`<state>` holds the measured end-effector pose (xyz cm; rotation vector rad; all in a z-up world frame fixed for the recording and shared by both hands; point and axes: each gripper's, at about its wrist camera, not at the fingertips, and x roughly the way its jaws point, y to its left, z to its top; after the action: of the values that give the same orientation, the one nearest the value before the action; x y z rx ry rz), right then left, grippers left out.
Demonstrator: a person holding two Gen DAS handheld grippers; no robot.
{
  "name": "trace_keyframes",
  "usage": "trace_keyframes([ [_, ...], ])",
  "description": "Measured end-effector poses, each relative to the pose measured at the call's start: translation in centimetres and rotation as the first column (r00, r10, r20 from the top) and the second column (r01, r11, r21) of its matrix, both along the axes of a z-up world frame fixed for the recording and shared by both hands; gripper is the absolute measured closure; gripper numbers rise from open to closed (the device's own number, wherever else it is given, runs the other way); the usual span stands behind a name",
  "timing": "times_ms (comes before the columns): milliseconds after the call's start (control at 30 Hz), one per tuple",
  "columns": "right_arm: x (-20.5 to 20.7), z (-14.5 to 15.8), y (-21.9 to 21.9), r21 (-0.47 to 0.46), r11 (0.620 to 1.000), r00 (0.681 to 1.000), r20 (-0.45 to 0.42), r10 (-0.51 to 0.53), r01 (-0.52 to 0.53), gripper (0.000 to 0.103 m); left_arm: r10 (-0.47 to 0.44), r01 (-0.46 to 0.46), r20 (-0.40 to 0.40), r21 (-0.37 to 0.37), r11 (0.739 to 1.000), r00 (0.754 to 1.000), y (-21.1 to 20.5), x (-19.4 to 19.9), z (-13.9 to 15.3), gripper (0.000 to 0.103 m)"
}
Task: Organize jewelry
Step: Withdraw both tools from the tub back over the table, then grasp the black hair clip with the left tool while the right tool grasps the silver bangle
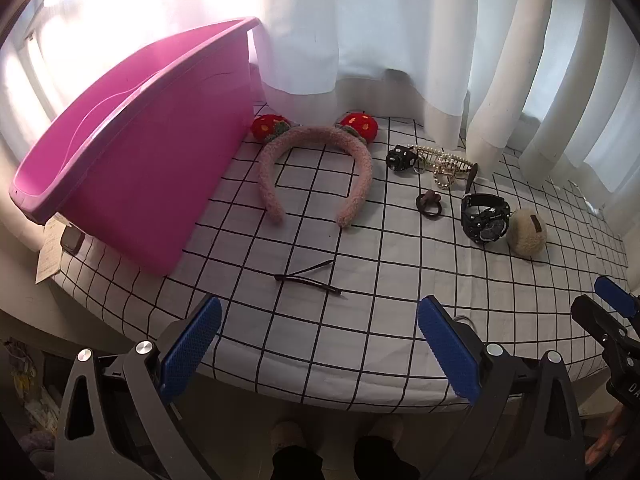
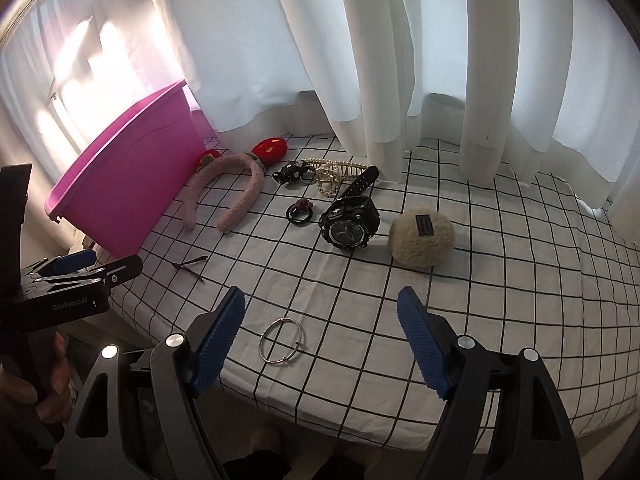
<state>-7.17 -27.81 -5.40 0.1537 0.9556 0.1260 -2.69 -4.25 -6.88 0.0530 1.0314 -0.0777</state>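
On the checked cloth lie a fuzzy pink headband (image 1: pixel 316 140) with two red strawberries, two black hairpins (image 1: pixel 308 276), a black hair tie (image 1: pixel 428 202), a pearl clip (image 1: pixel 444 164), a black watch (image 1: pixel 484 216) and a beige fuzzy ball (image 1: pixel 527 232). My left gripper (image 1: pixel 320 312) is open above the near edge, just short of the hairpins. My right gripper (image 2: pixel 322 300) is open too, with a silver bangle (image 2: pixel 282 340) lying on the cloth below its fingers, nearer the left one. The watch (image 2: pixel 348 220) and ball (image 2: pixel 422 236) sit farther ahead.
A pink plastic bin (image 1: pixel 140 152) stands tilted at the table's left side, its opening facing up and left. White curtains (image 2: pixel 360 60) hang along the far edge. The table's rounded near edge (image 1: pixel 320 392) drops to the floor, where a person's feet show.
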Motion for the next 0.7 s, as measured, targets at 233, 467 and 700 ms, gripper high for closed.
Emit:
trace_keyframes([
  [233, -2.6, -3.6, 3.6, -0.009, 0.984, 0.984, 0.022, -0.176, 0.176, 0.028, -0.156, 0.156, 0.010, 0.038, 0.987, 0.988, 1.7, 0.9, -3.7, 0.006],
  [467, -3.2, -7.7, 5.4, -0.013, 0.972, 0.971, 0.028, -0.236, 0.236, 0.028, -0.234, 0.232, 0.029, 0.043, 0.972, 0.972, 2.2, 1.9, -7.3, 0.006],
  [700, -2.1, -10.5, 7.7, -0.079, 0.975, 0.977, 0.057, -0.204, 0.208, 0.028, -0.263, 0.261, 0.060, 0.034, 0.965, 0.963, 2.8, 2.9, -9.5, 0.006],
])
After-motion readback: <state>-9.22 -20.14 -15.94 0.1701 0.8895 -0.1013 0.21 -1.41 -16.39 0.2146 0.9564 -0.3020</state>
